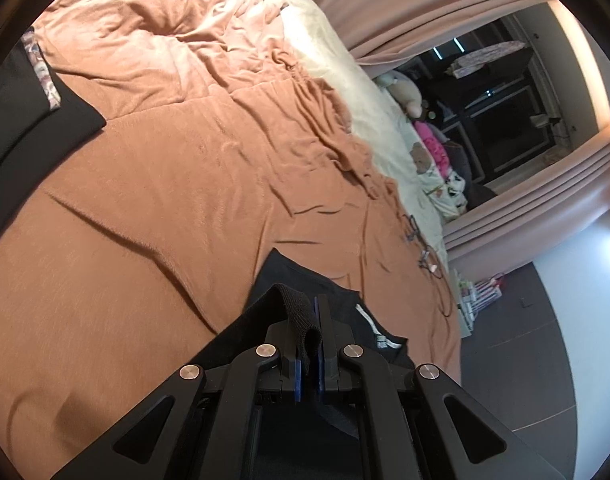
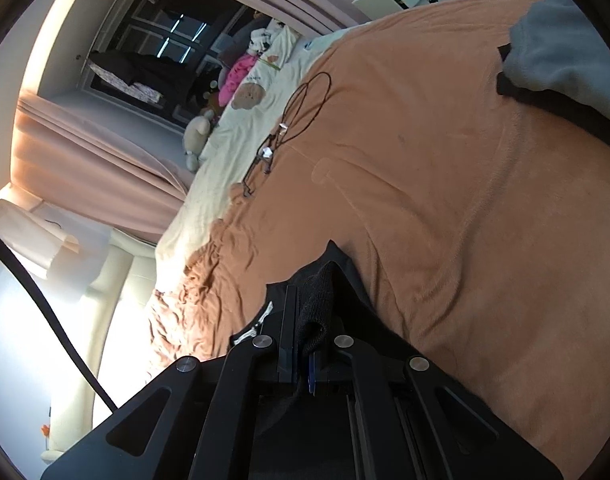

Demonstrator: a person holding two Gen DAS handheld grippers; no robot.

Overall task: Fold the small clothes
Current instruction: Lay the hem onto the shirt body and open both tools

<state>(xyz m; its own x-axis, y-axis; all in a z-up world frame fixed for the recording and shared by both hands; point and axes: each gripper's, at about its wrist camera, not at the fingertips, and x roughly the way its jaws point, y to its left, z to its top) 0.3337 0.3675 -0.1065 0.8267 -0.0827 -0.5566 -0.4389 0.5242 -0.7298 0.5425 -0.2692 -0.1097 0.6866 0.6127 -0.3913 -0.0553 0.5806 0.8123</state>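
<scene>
the fold looks like it has only just begun. the left claw [image 1: 309, 332] is pinched tight on a ribbed edge of the small black garment [image 1: 301, 280], and the right claw [image 2: 311, 320] is pinched tight on another ribbed edge of it, so both hold the cloth up a bit off the bed. the rest of the garment hangs down and lies on the orange blanket [image 1: 185, 184] close under the claws, and a white label [image 1: 371, 316] shows on it. i think no neat fold is made yet, since the cloth looks loose and bunched; it needs to be spread flat, folded over and set down. other clothes wait too: a dark piece with a flowery strip [image 1: 41, 68] lies at the far left of the bed, and a grey piece [image 2: 561, 48] lies at the far right, both well apart from the claws. a thin black cord with small clips [image 2: 289, 120] lies on the blanket near the cream sheet [image 2: 233, 136], well apart from the garment, but it could snag if the cloth slides that way. the blanket is wrinkly, so a flat fold may be hard. soft toys [image 2: 197, 136] sit by the pink curtain [image 2: 105, 152], far from the work.
</scene>
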